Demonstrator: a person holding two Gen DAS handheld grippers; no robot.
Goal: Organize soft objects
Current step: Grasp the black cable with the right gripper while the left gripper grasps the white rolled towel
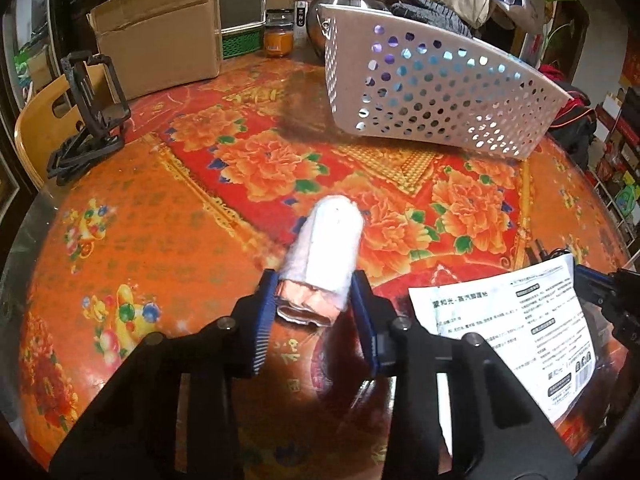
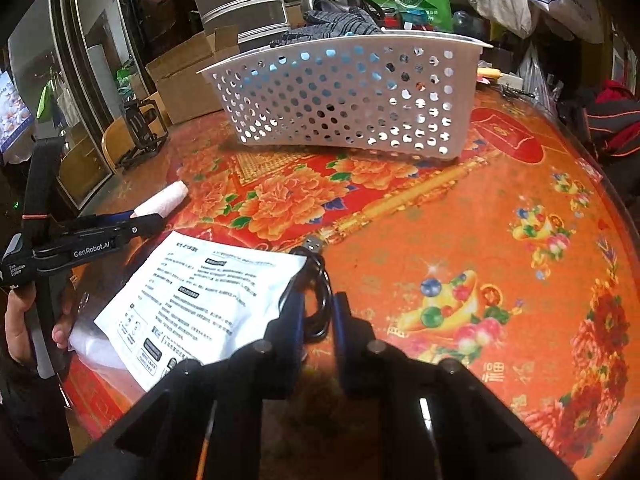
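A white fluffy roll with a pinkish near end lies on the flowered tablecloth. My left gripper is shut on its near end, one blue pad on each side. The right wrist view shows the same roll sticking out of the left gripper. My right gripper is closed around a coiled black USB cable, beside a white printed packet. That packet also lies at the right of the left wrist view. A white perforated basket stands at the back of the table.
A cardboard box, a black phone holder, a jar and a steel kettle stand along the far edge. A yellow chair is at the left. A person's hand holds the left gripper's handle.
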